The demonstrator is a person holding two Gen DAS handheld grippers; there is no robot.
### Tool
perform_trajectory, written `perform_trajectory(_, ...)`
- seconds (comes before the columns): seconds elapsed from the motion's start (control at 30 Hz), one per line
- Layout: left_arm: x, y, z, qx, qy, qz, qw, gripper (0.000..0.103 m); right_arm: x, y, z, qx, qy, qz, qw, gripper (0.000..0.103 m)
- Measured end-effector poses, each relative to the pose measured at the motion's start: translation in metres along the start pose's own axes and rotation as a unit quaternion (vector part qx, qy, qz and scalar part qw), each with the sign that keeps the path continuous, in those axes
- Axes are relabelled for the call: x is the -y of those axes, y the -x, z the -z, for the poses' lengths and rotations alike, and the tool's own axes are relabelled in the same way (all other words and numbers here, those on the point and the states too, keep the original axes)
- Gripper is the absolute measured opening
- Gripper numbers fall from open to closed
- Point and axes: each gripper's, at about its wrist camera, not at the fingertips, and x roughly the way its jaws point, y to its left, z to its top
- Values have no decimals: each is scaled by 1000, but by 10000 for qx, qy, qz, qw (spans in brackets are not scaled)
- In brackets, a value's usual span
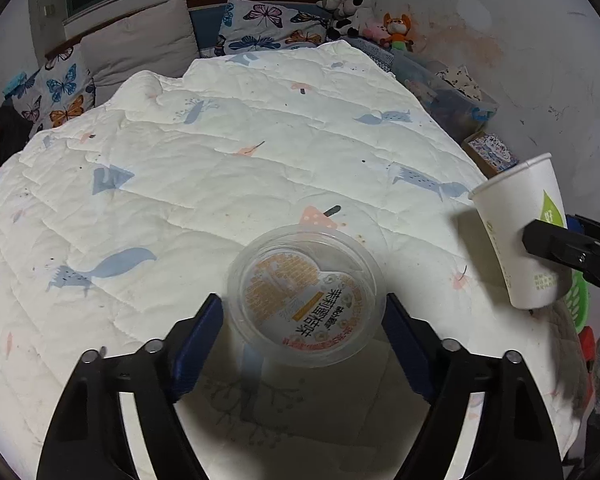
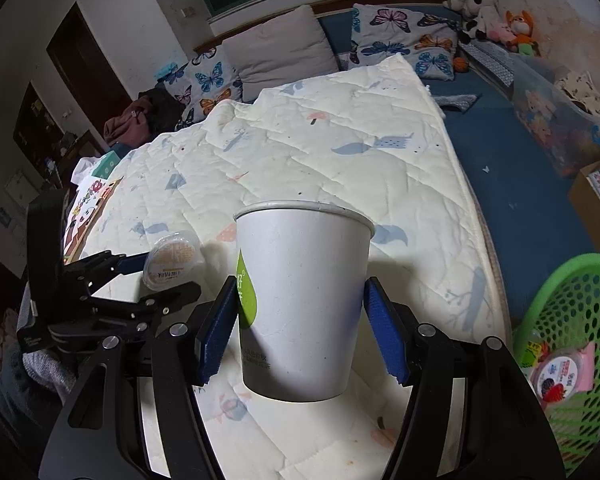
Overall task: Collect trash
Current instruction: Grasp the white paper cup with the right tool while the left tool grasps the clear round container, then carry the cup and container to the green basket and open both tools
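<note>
Blue pads of the right tool (image 2: pixel 300 328) press on both sides of a white paper cup (image 2: pixel 302 300), which stands upright between them with its rim away from the camera and a green leaf mark on its left side. To the right of this tool, off the bed's edge, sits a green plastic basket (image 2: pixel 580 304) with a pink-lidded container (image 2: pixel 562 372) already in it. To its left, the left tool (image 1: pixel 304 322) holds a clear plastic tub (image 1: pixel 306 296); its pads bracket the tub's wall on both sides and appear to touch it, with the orange printed label facing the camera. From the left wrist view the paper cup appears to the right of the left tool, tilted, with one black finger of the right tool across it. Both tools are above a white quilt (image 1: pixel 240 152) printed with blue foxes and pink mushrooms, spread over the bed. Beyond the quilt lie butterfly-print pillows (image 1: pixel 260 26) and a plain grey pillow (image 1: pixel 140 44). Farther right against the wall sit plush toys (image 1: pixel 364 16) and a clear storage box (image 2: pixel 556 120).
</note>
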Motion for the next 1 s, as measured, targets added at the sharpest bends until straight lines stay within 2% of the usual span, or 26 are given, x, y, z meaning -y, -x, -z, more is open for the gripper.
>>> perform_trajectory(0.03, 1, -1, 0, 9, -18, -25, 10000, 69, 1, 1, 1, 5, -3, 11, 10000, 63)
perform_trajectory(0.1, 0, -2, 1, 35, -2, -28, 10000, 66, 2, 3, 3, -1, -5, 27, 10000, 63)
perform_trajectory(0.17, 1, -1, 2, 67, 14, -11, 10000, 55, 3, 5, 5, 4, -10, 34, 10000, 63)
perform_trajectory(0.47, 9, 21, 8, 338, -1, 36, 9994, 54, 12, 25, 19, 118, -81, 70, 9999, 63)
perform_trajectory(0.7, 43, 50, 16, 485, -279, 194, 9982, 54, 31, 60, 36, 346, -215, 204, 9990, 63)
perform_trajectory(0.93, 92, 67, 16, 595, -584, 479, 9954, 54, 78, 100, 62, 510, -559, 636, 9951, 63)
perform_trajectory(1.0, 107, 69, 15, 613, -671, 569, 9942, 54, 97, 110, 72, 521, -665, 887, 9925, 63)
